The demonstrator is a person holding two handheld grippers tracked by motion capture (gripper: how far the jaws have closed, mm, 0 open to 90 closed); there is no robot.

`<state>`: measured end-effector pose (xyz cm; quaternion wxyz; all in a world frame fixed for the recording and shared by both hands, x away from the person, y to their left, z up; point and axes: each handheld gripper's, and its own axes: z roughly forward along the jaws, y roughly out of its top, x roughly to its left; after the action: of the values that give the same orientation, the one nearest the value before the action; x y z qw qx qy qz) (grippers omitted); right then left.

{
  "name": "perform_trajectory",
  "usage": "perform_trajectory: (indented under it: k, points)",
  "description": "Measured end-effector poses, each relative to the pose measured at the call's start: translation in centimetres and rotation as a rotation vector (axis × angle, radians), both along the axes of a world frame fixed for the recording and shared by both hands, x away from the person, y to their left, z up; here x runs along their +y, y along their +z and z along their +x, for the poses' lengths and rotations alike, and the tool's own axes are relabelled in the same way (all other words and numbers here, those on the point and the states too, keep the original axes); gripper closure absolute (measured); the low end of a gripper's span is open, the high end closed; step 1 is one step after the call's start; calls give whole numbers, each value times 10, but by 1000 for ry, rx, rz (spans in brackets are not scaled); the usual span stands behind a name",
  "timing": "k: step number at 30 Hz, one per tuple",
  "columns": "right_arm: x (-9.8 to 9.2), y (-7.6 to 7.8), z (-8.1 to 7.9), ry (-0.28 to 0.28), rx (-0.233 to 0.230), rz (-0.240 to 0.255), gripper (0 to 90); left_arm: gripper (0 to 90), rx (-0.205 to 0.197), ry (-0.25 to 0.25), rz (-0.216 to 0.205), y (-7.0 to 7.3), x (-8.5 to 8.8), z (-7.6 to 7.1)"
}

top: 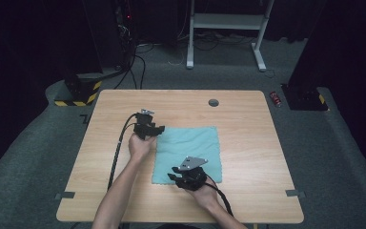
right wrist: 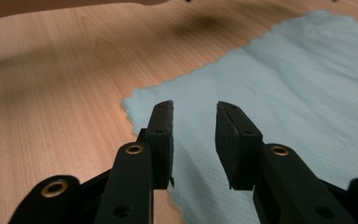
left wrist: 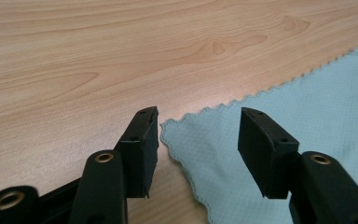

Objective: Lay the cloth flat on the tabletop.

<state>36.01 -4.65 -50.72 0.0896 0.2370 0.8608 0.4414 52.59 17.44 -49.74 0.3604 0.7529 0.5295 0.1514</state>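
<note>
The flat pale-blue square cloth point(top: 188, 152) is being approached at two corners by the left gripper point(left wrist: 198, 140) and right gripper point(right wrist: 194, 135), jaws parted and empty; each corner must next be pinched.

A light blue-green cloth point(top: 188, 151) with a tiny woven grid and a wavy edge is seen just under both black grippers. The left gripper point(left wrist: 198, 140) is black, with gold rings near its jaws. The right gripper point(right wrist: 194, 140) is black too, with the same gold rings, and a grey plate point(top: 193, 162) is carried on top. The table point(top: 248, 119) is pale brown wood with darker grain lines.
</note>
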Motion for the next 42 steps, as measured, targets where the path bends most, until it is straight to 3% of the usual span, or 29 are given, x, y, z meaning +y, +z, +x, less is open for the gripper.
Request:
perform_trajectory:
  k: [5,10,16,19,25,31,37,42]
  points:
    - [16,-1,-6,39,-3,-8,673,489,3,15,19,-5,-3,5]
    - [30,-3,-8,70,0,-8,671,495,30,26,34,-12,0,9]
    - [42,-7,-11,92,2,-30,656,514,24,13,56,-16,-2,9]
    - [49,-10,-10,92,11,-40,650,544,20,14,60,-16,-3,9]
    - [64,-17,-10,92,-4,-75,653,650,3,-9,107,-16,-6,7]
    - [69,-18,-12,83,-35,-133,765,752,-1,-9,115,-16,-7,7]
    - [69,-17,-13,67,-49,-151,874,865,13,-10,74,-17,-6,8]
    - [68,-16,-13,69,-54,-156,894,895,31,-2,44,-17,-4,9]
